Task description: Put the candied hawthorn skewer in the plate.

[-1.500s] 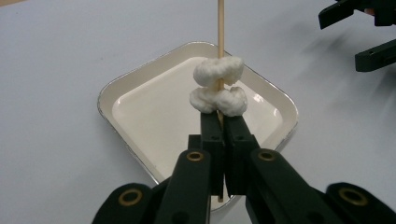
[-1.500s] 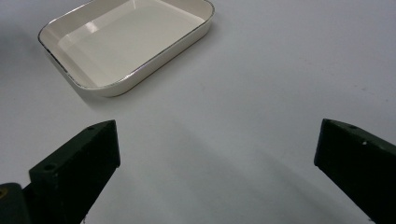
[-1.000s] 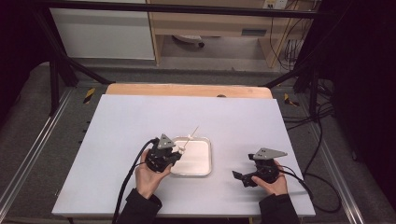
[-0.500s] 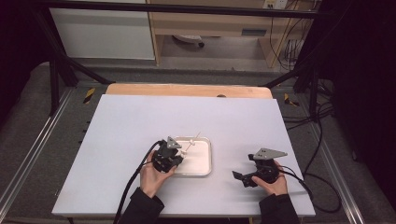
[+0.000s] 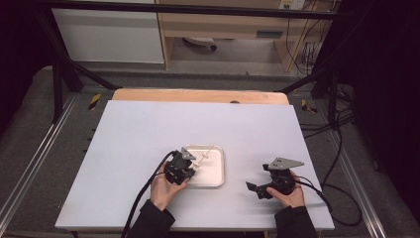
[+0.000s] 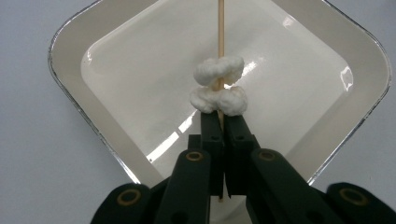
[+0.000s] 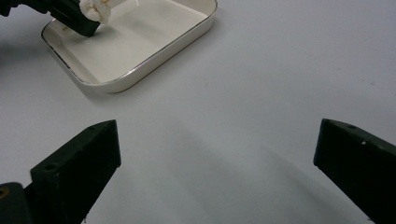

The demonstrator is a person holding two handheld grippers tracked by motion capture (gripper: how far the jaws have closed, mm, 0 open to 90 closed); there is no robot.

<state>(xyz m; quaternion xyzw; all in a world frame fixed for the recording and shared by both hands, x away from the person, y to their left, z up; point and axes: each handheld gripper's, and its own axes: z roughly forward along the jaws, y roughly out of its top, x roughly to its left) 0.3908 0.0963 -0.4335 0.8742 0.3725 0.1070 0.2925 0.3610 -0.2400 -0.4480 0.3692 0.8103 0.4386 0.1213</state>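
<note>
While my left gripper (image 6: 219, 122) clamps the skewer (image 6: 221, 28) above the dish (image 6: 70, 56), I must next lower it gently.

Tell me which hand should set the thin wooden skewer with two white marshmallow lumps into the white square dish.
Left. The left gripper is shut on the skewer over the dish; the right gripper is open, apart over bare table.

A glossy white square ceramic tray (image 6: 116, 70) has a thin metallic rim; the two white marshmallow pieces (image 6: 218, 86) sit on a pale wooden skewer (image 6: 221, 28); the worktop (image 5: 148, 129) is pale grey-white.
</note>
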